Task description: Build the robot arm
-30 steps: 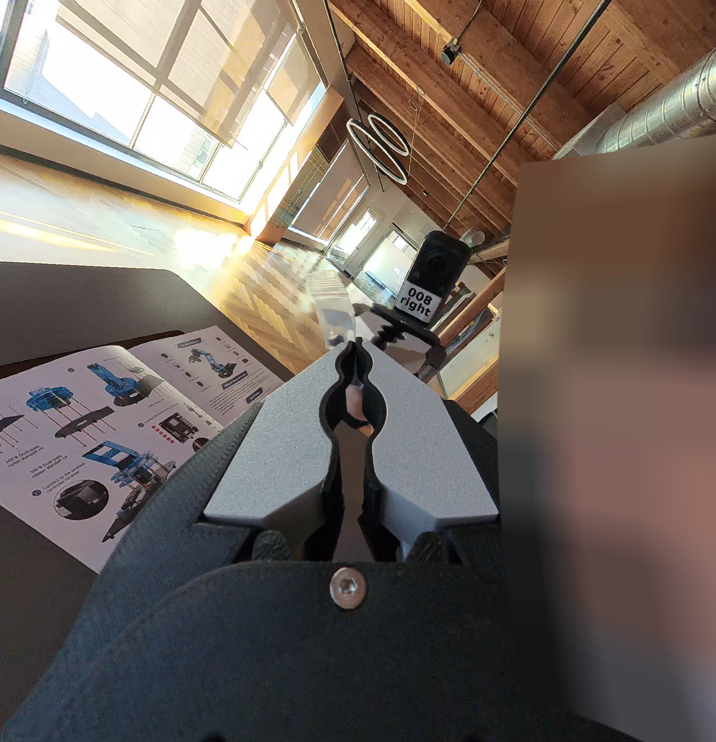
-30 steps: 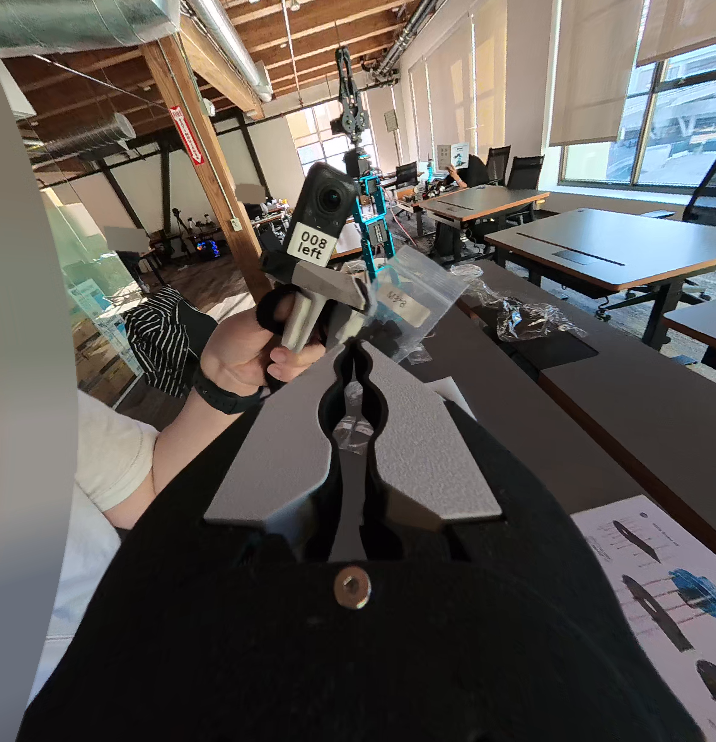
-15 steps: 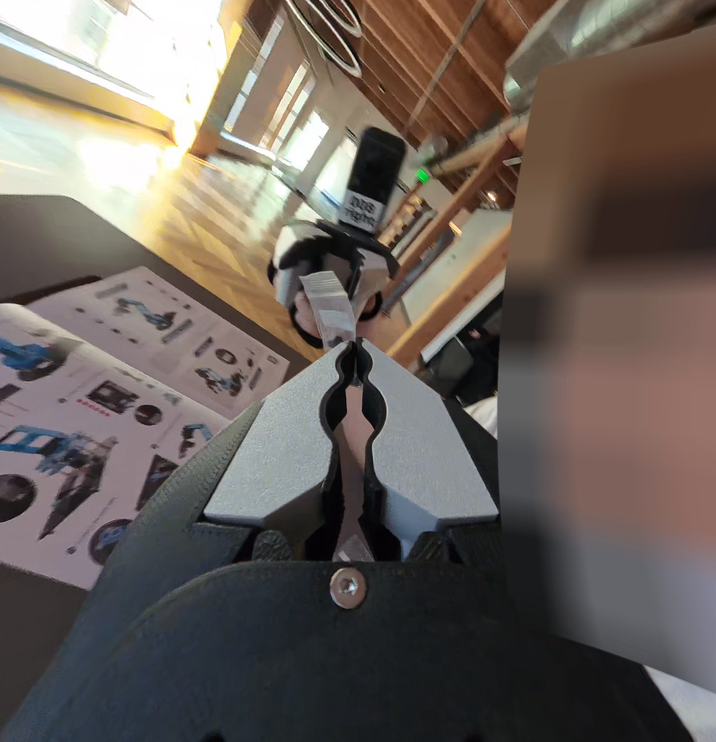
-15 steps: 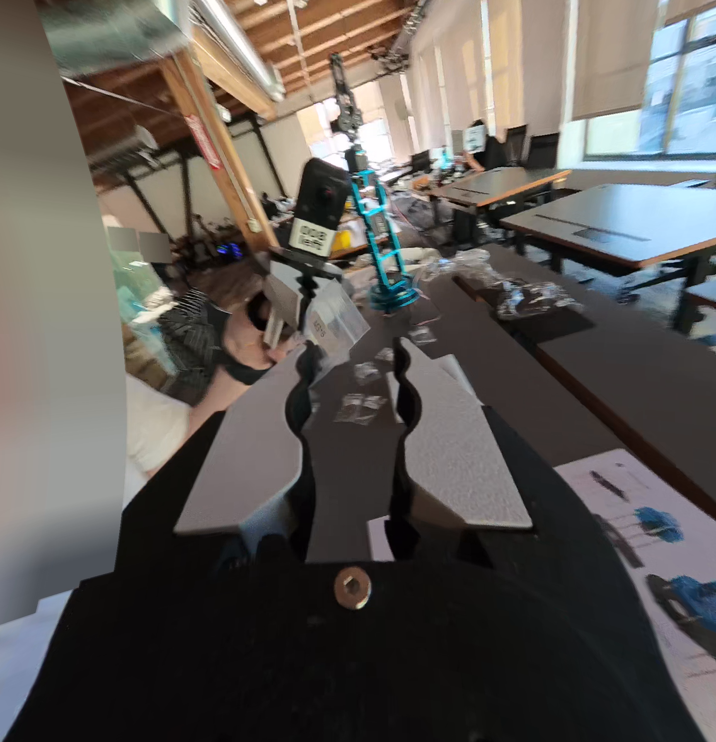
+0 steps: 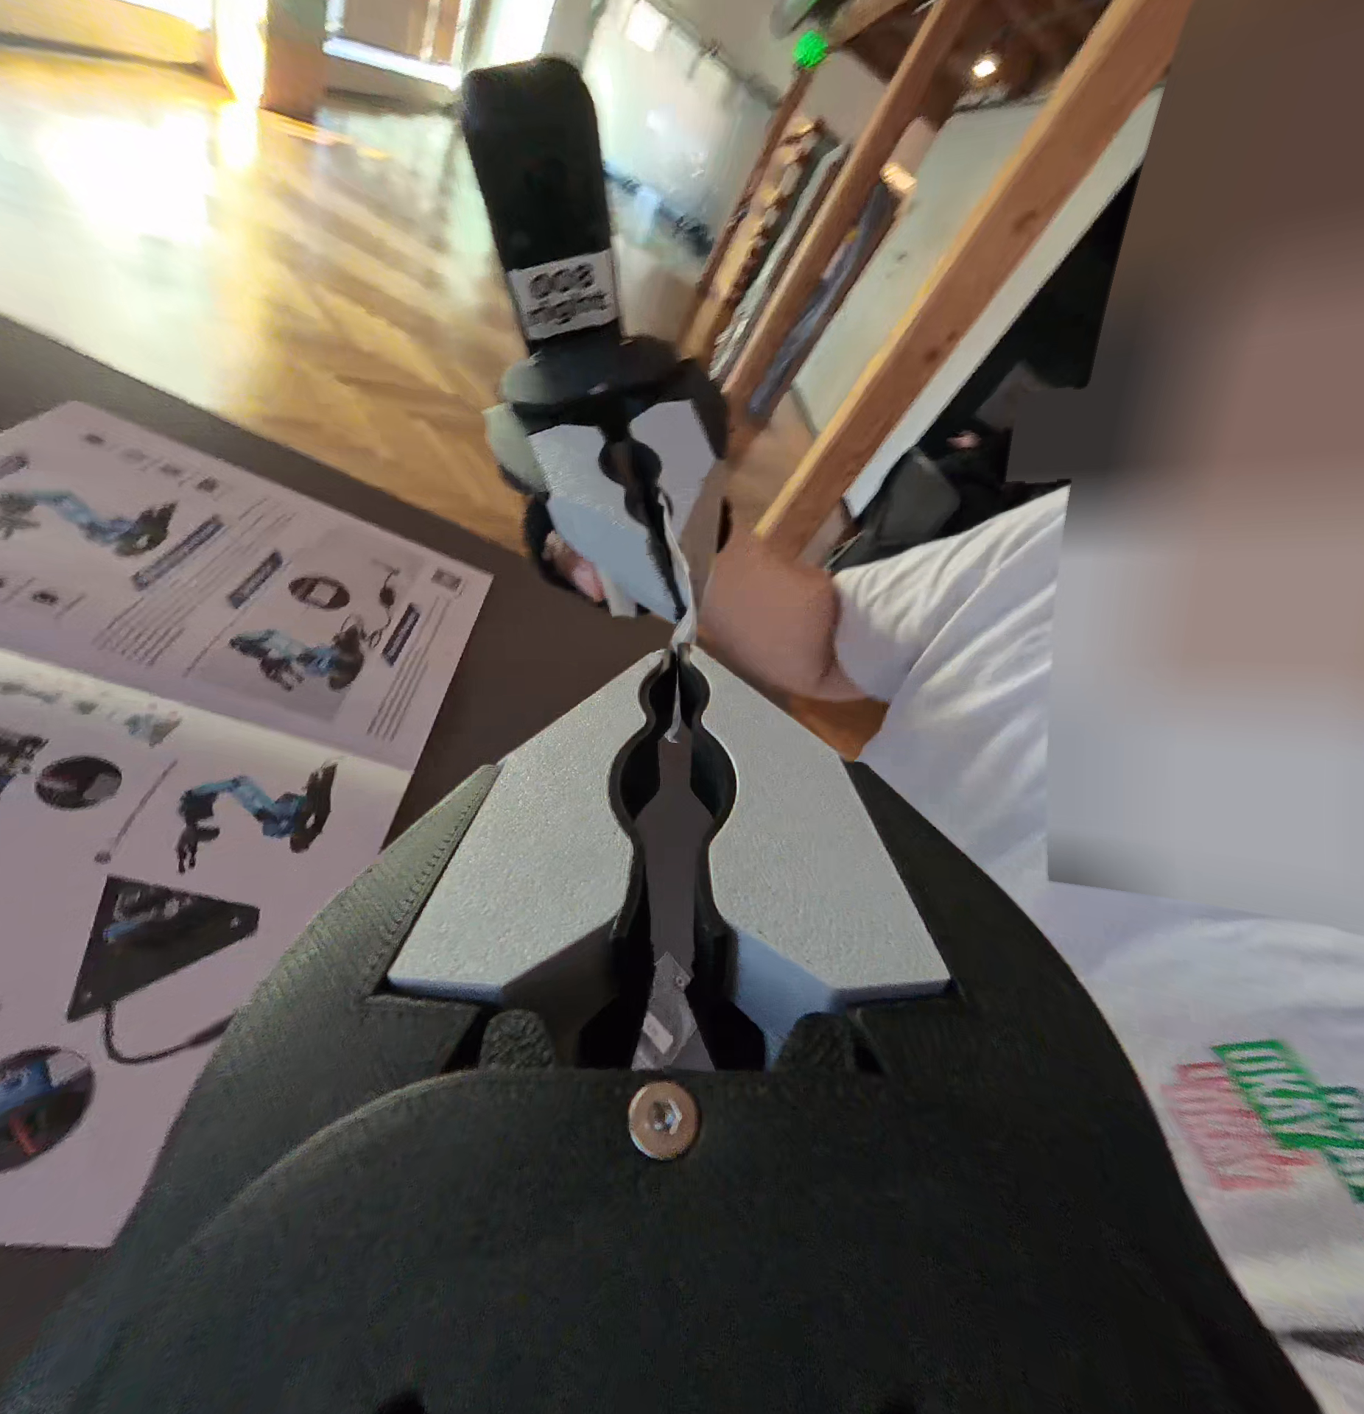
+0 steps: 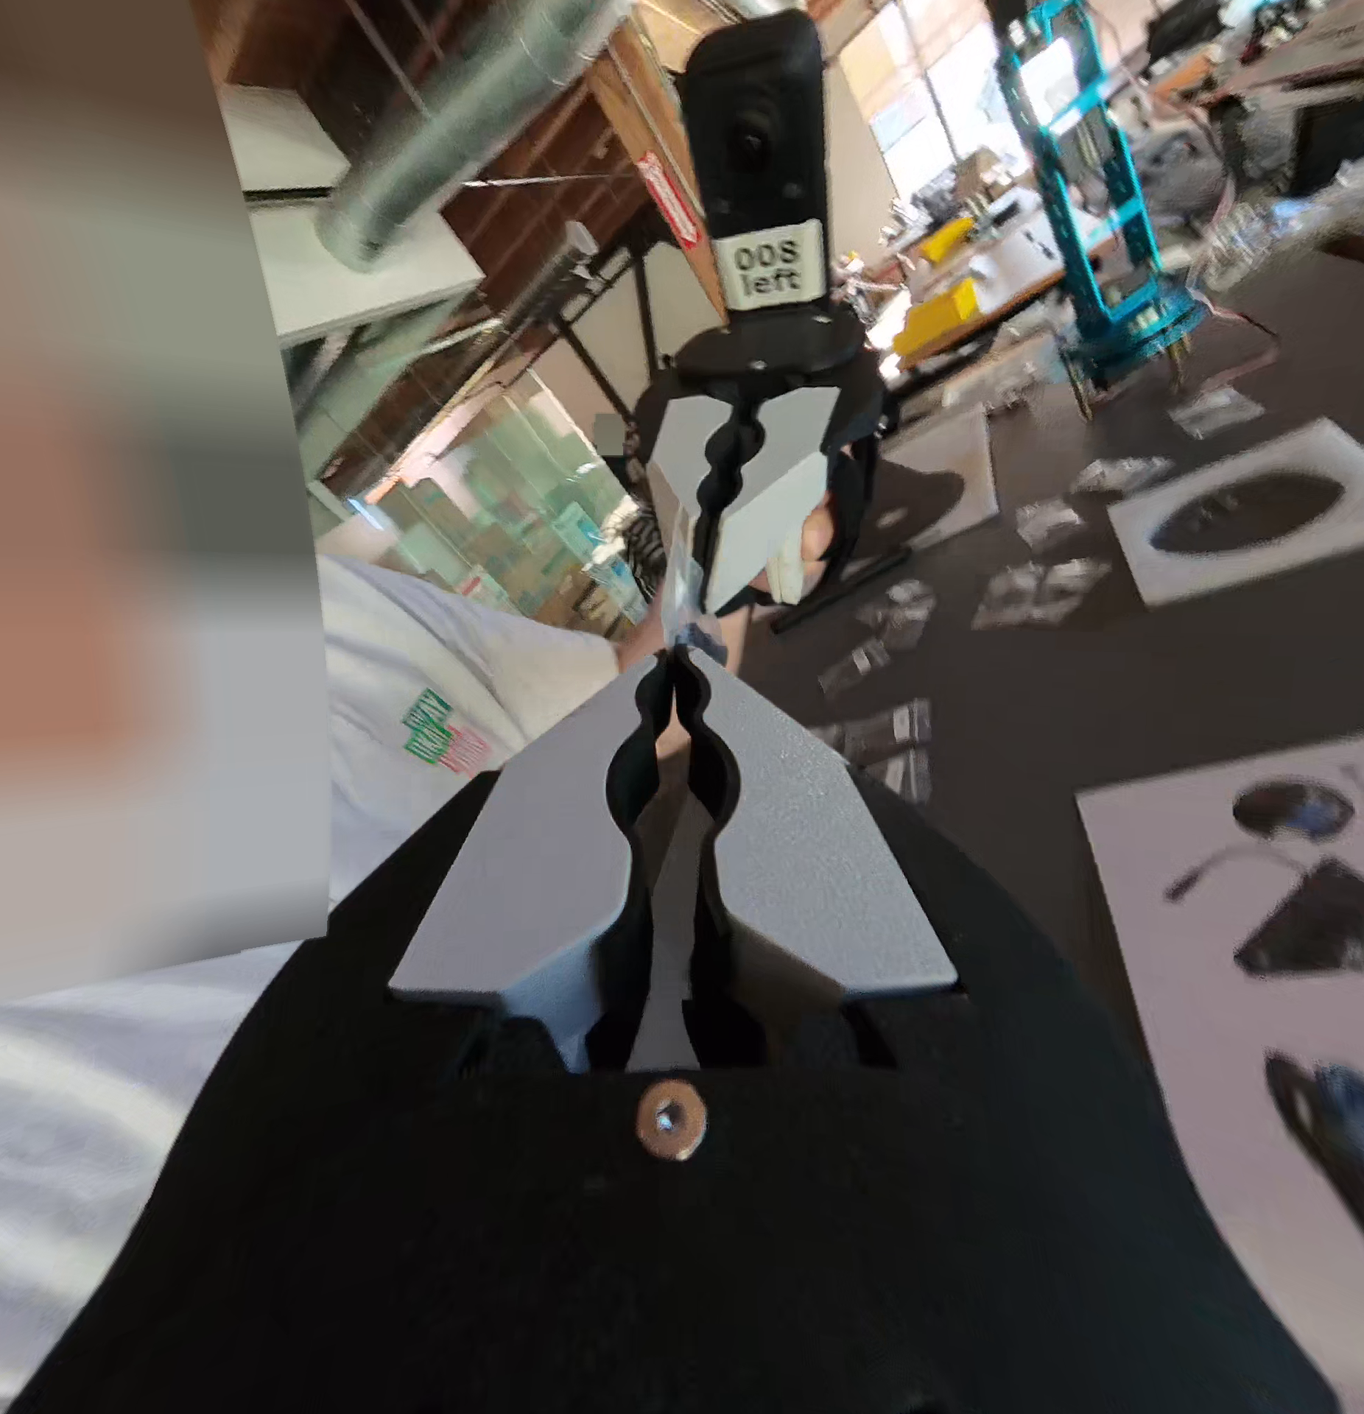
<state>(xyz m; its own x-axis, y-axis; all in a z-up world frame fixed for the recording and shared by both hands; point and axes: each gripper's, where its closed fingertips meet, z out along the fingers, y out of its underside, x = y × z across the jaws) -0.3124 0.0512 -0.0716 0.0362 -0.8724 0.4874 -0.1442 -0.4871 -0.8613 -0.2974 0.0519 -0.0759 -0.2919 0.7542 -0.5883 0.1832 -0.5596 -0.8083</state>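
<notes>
Both claws are clenched on one small clear bag [image 6: 683, 589], held taut in the air betw. left claw [image 5: 677, 659] and right claw [image 6: 675, 656], above the counter [image 6: 1046, 689] w/ its instruction sheets [image 5: 204, 689]. Risk: thin film tears or slips free if either claw pulls harder.

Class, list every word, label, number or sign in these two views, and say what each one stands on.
Wording not copied; places only.
White label on black camera: legible.
Second white label on other black camera: legible.
Red-green print on white shirt: blurred.
Instruction sheets: print too small.
Red sign on wooden post: blurred.
Clear bag, clamped by left gripper and right gripper: nothing readable.
</notes>
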